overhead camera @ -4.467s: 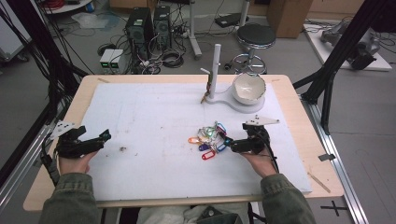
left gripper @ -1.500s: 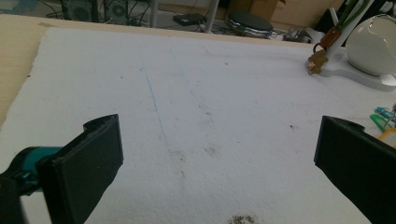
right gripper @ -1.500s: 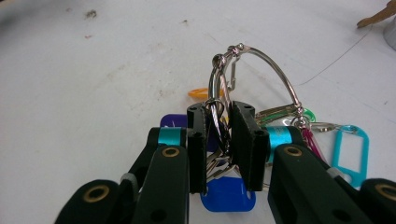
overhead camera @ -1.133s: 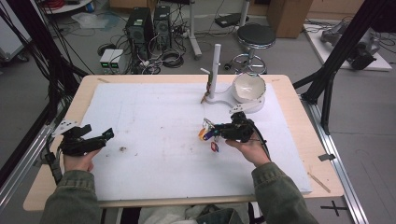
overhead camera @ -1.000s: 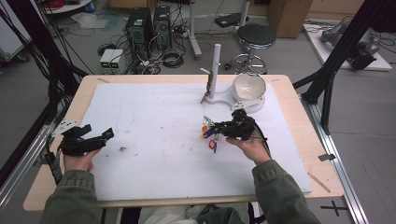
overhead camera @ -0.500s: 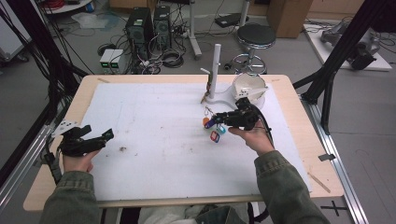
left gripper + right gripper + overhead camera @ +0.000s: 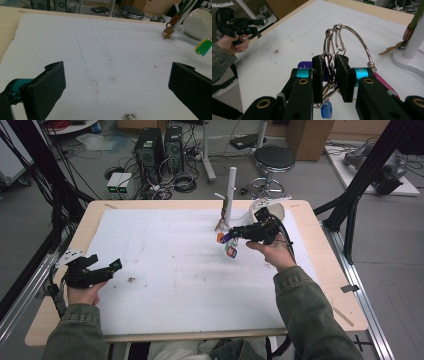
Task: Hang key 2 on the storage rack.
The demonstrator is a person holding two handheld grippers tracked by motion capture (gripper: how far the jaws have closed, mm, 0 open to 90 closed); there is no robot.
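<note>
Since the earlier frames my right gripper (image 7: 231, 236) has carried the key bunch (image 7: 227, 243) off the mat's right half, up and back toward the stand (image 7: 230, 190) near the tabletop's far edge. Nearest me, my left gripper (image 7: 107, 268) rests by the near left corner of the mat (image 7: 165, 270), jaws wide apart with nothing between them; I judge it is parked out of the way. Further out, the right jaws are clamped together on the wire rings of the bunch (image 7: 332, 65), and the coloured tags hang free below, clear of the mat. Gripping the rings rather than the tags leaves the big loop (image 7: 359, 42) standing proud ahead of the jaws, which I take to be for hooking it onto the stand's peg (image 7: 220, 196). A brown fob (image 7: 169, 27) already hangs at the post. Beyond sits the white bowl (image 7: 272, 210). No writing on tags or gripper is legible.
</note>
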